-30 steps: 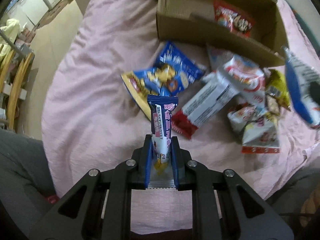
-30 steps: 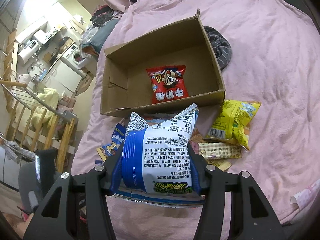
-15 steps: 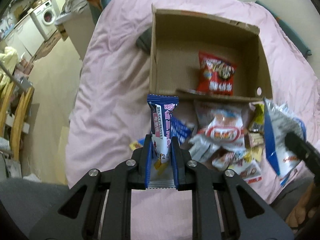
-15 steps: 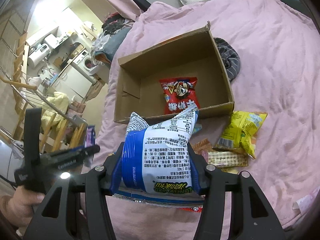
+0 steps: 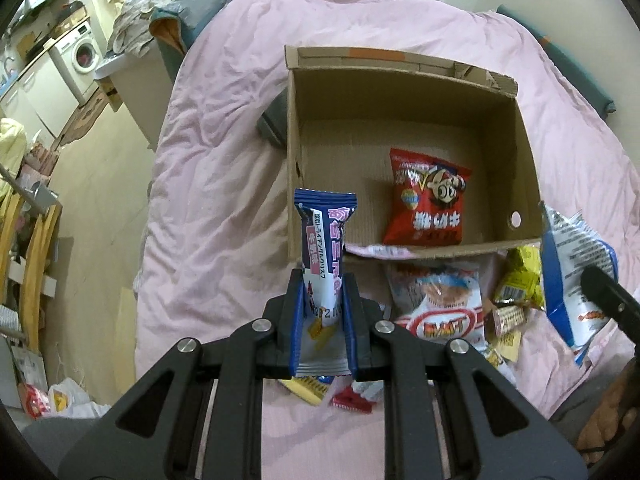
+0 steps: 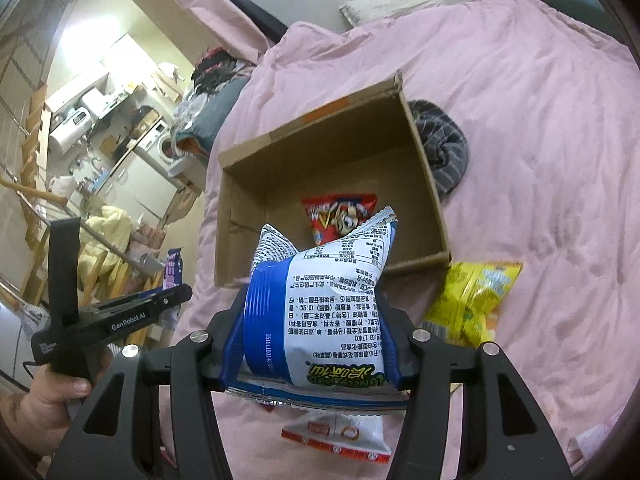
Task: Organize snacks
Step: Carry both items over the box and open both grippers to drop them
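Snacks are split between a loose pile on the pink bedcover [image 5: 224, 184] and the cardboard box [image 5: 524, 148] beyond it, where only a red packet [image 5: 426, 200] lies flat on the floor. The left gripper [image 5: 323, 312] pinches a slim blue-and-white bar wrapper [image 5: 325, 240] near its lower end, so its long axis runs straight on from the fingers, its top edge overlapping the box's near left corner in that view. The right gripper [image 6: 316, 344] clamps a puffy blue-and-white bag [image 6: 320, 304] across its width, the bag's crimped top reaching toward the box's near wall. Both loads sit short of that wall, the box lying ahead and below; the left one looks closer, though the fisheye makes this hard to judge. Open floor lies left of the red packet and behind it, so either item should fit once it clears the near rim. A yellow packet [image 6: 472, 300] lies just outside the right corner.
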Tool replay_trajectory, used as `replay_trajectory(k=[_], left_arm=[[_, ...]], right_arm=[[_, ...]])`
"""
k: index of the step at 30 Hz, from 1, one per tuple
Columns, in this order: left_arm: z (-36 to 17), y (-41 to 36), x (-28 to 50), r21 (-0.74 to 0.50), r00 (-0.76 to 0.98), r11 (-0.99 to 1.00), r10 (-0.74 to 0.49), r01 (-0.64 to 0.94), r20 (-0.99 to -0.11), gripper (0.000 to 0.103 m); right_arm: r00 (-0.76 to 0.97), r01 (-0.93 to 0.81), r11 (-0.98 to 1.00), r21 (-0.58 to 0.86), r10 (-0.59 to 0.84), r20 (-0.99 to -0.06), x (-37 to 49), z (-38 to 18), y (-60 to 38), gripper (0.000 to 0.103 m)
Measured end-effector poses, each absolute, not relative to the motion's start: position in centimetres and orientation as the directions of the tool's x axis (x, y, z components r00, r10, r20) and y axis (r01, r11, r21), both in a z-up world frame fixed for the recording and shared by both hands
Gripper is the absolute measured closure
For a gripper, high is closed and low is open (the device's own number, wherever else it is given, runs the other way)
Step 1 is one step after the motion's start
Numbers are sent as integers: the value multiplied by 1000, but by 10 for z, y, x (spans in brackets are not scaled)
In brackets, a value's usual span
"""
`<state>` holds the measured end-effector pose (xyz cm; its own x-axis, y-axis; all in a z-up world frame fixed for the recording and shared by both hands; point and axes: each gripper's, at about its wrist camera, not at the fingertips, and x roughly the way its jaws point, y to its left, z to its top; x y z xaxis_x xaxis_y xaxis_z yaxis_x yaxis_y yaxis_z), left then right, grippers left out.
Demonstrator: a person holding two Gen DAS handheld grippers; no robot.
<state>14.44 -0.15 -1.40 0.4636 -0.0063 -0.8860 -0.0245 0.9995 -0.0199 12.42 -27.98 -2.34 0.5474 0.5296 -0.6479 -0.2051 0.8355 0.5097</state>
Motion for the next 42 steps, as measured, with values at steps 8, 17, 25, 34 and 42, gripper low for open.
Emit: replay_trajectory(k=[8,17,25,34,42], left_arm=[[-8,-2,179,-30,516,999,-16,-20,-856,89],[-25,-11,216,-41,542,999,-41,11,-840,89],[-36,-20,223,-14,547,999,-34,41,-836,88],[-45,-17,228,-49,521,998,-58,31,-852,88],[-43,-21,226,-46,535,998,-62,44,-842,88]], right_arm=[[629,-205,870,448,467,-621,163,-5,-280,47],[617,-194,899,393,423,-664,215,-30,-265,46],[574,-206,911,357,408,-710,226,-50,-249,46],[562,-197,924,327,380,-735,229,-57,-244,44],[578,-172,917,361,391,-716,232,-54,-250,42]])
